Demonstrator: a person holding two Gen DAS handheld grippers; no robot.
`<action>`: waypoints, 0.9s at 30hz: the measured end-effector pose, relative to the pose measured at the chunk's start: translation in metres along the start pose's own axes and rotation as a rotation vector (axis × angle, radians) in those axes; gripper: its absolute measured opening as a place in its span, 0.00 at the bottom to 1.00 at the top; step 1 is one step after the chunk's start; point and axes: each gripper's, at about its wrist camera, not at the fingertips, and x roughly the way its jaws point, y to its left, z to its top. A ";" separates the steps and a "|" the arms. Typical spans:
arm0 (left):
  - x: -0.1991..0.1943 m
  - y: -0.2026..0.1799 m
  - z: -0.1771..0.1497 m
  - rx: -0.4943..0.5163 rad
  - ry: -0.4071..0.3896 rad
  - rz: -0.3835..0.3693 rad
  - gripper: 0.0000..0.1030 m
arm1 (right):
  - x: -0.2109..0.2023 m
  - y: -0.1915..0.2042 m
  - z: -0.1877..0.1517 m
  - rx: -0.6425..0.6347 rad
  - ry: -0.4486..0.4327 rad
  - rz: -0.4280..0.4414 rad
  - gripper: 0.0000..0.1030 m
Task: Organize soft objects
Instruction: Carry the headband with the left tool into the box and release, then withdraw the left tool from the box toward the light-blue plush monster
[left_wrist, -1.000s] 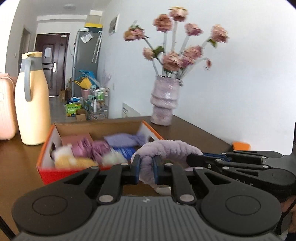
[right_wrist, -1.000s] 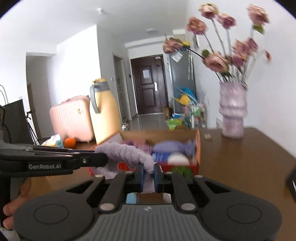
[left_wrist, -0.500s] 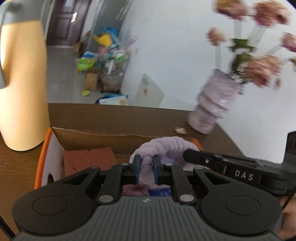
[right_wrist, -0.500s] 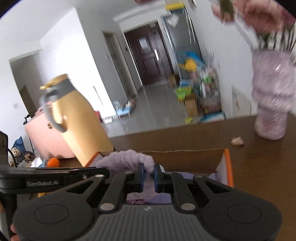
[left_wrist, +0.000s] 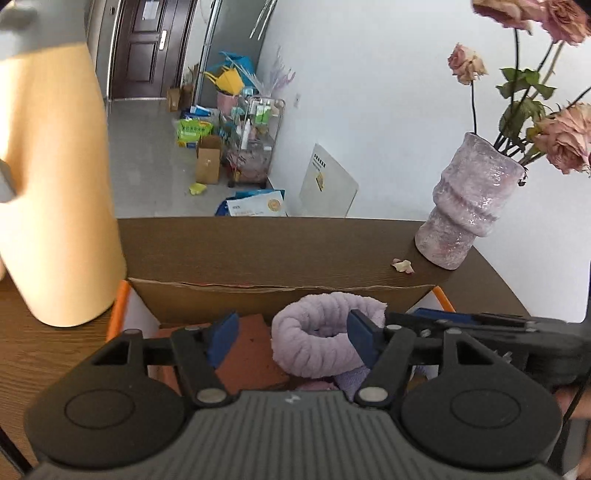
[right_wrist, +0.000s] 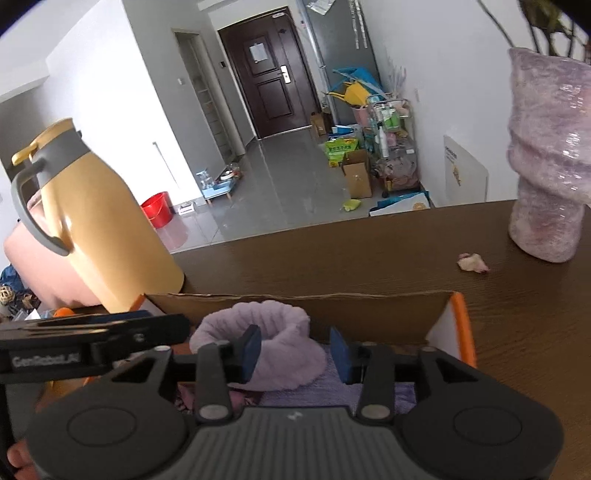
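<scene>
- The fluffy lilac towelling loop (left_wrist: 317, 332) lies in the orange-edged cardboard box (left_wrist: 280, 295), toward the box's back wall, on top of other soft lilac and purple things; a flat brick-red piece (left_wrist: 251, 358) sits beside it in the box.
- The left gripper (left_wrist: 291, 336) has its jaws opening, the blue pads standing well apart; the loop is between them, one pad resting against its rim and the other clear of it — nothing is pinched.
- The right gripper (right_wrist: 295, 349) has its jaws opening too; one pad sits in the loop's hollow and the loop's wall lies between the pads, unclamped as far as I can tell.
- Risk, as I judge it: a pad inside or against the plush ring could snag the pile on the way out and drag the loop back over the box's rim; lifting straight up before pulling away would avoid that.
- A lesser risk: the loop sits high on the pile and could roll off toward the box's side wall.
- The box stands on a dark brown wooden table (right_wrist: 369, 266); a tall yellow jug with a grey handle (right_wrist: 92, 229) is just beside the box, a knobbly lilac vase with faded pink roses (left_wrist: 465, 214) stands beyond the box's far corner, and a fallen petal (right_wrist: 472, 263) lies between the vase and the box.
- Past the box, off the table's far edge — grey tiled floor, a cluttered corner of bags and cartons, a dark door.
</scene>
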 end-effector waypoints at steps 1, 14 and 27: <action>-0.005 -0.001 0.000 0.008 -0.004 0.006 0.67 | -0.003 -0.003 0.002 0.004 0.000 -0.004 0.39; -0.115 -0.017 -0.039 0.119 -0.119 0.151 0.83 | -0.130 -0.018 -0.026 -0.002 -0.119 -0.063 0.61; -0.212 -0.055 -0.106 0.154 -0.285 0.213 0.89 | -0.232 0.001 -0.081 -0.040 -0.230 -0.085 0.70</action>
